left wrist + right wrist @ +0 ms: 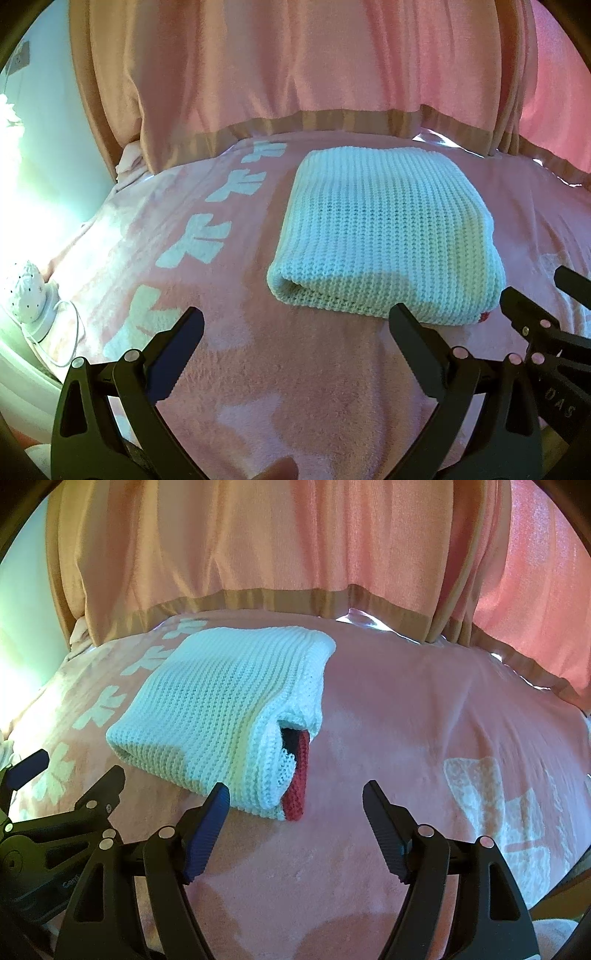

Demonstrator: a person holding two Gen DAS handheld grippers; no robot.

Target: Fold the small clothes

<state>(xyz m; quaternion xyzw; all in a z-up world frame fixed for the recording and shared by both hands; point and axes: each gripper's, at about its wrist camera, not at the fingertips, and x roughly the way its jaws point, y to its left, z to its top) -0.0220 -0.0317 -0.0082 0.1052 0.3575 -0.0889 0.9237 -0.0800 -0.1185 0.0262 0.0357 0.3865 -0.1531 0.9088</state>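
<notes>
A white knit garment (380, 236) lies folded into a thick rectangle on the pink blanket (295, 369). Its near right corner shows a red knit edge (299, 775) and a dark inner layer. My left gripper (295, 317) hovers open just in front of the fold's near edge, with nothing between its fingers. My right gripper (295, 790) is open too; its left fingertip sits at the garment's near right corner and the red edge lies just ahead of the gap. Each gripper shows in the other's view: the right gripper (533, 284) at the right, the left gripper (79, 764) at the left.
The blanket carries white bow shapes (207, 243) along the left and another pattern (498, 812) at the right. A pink curtain (295, 74) hangs behind the far edge. A white dotted lamp (27, 291) with a cord stands off the left side.
</notes>
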